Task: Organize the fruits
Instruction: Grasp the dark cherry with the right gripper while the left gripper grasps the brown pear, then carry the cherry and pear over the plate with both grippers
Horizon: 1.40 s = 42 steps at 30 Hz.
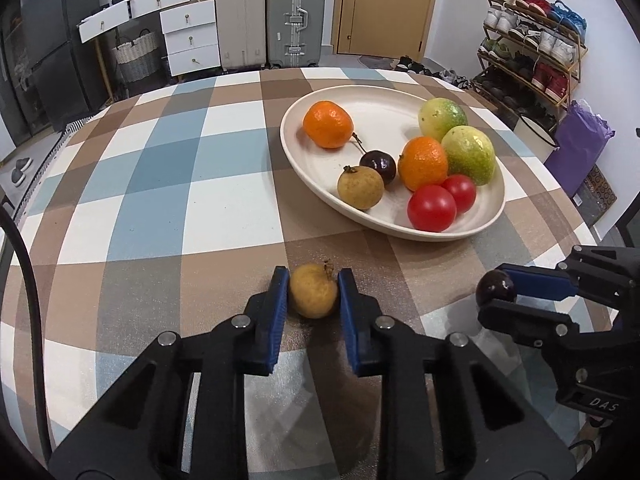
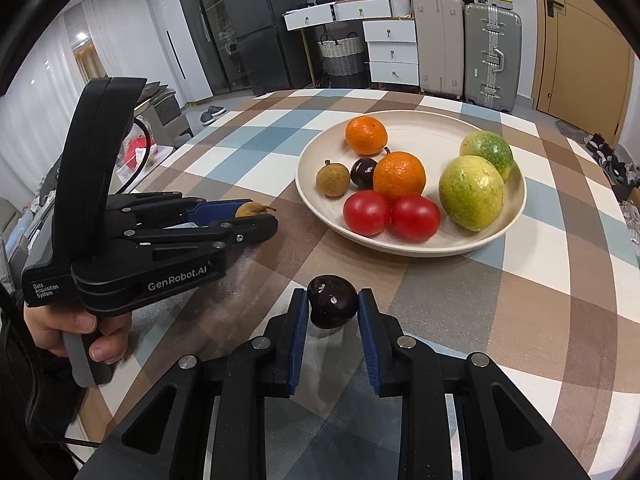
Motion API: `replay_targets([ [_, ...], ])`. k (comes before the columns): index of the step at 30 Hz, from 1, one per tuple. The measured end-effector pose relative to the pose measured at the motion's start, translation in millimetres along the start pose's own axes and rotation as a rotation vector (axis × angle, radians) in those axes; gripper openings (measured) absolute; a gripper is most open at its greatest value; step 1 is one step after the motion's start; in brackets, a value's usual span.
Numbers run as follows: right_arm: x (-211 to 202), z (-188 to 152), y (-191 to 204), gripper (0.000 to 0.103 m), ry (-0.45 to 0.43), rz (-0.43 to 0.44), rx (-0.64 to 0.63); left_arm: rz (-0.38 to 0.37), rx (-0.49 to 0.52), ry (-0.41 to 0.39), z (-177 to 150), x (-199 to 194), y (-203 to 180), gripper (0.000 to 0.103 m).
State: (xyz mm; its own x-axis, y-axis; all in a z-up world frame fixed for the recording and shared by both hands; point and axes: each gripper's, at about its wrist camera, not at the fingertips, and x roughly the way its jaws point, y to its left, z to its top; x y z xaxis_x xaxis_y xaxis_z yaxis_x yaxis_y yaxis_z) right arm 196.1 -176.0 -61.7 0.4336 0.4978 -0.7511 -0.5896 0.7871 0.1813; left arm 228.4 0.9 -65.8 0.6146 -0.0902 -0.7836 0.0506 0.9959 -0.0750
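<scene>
My left gripper (image 1: 313, 294) is shut on a small tan longan (image 1: 313, 296) low over the checked tablecloth, in front of the plate. My right gripper (image 2: 333, 307) is shut on a dark purple cherry (image 2: 333, 301); it also shows in the left wrist view as the right gripper (image 1: 496, 294) pinching the cherry (image 1: 495, 291). The cream plate (image 1: 384, 98) holds two oranges (image 1: 328, 124), two green-yellow fruits (image 1: 469, 155), two red tomatoes (image 1: 431, 208), a longan (image 1: 360, 188) and a dark cherry (image 1: 378, 166). The left gripper (image 2: 256, 216) appears in the right wrist view, held by a hand (image 2: 76, 332).
The round table (image 1: 160, 184) has a blue, brown and white checked cloth. Beyond it stand suitcases (image 1: 296, 18), white drawers (image 1: 190, 36), a woven basket (image 1: 136, 58), a wooden door (image 1: 384, 4) and a shoe rack (image 1: 532, 48). A purple bag (image 1: 578, 140) sits at the right.
</scene>
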Motion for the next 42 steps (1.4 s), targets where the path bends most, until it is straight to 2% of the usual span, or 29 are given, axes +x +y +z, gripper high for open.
replay_targets([
  [11, -9, 5, 0, 0.026, -0.028, -0.011, -0.006, -0.008, 0.004, -0.047, -2, -26, -5, 0.022],
  [25, -30, 30, -8, 0.026, -0.102, -0.044, -0.025, -0.020, 0.040, -0.135, 20, -59, -22, 0.022],
  [34, -35, 51, -17, 0.026, -0.143, -0.058, -0.031, -0.019, 0.051, -0.158, 40, -56, -27, 0.022],
  [42, -20, 70, -31, 0.026, -0.152, -0.065, -0.020, -0.022, 0.052, -0.164, 63, -39, -28, 0.022],
])
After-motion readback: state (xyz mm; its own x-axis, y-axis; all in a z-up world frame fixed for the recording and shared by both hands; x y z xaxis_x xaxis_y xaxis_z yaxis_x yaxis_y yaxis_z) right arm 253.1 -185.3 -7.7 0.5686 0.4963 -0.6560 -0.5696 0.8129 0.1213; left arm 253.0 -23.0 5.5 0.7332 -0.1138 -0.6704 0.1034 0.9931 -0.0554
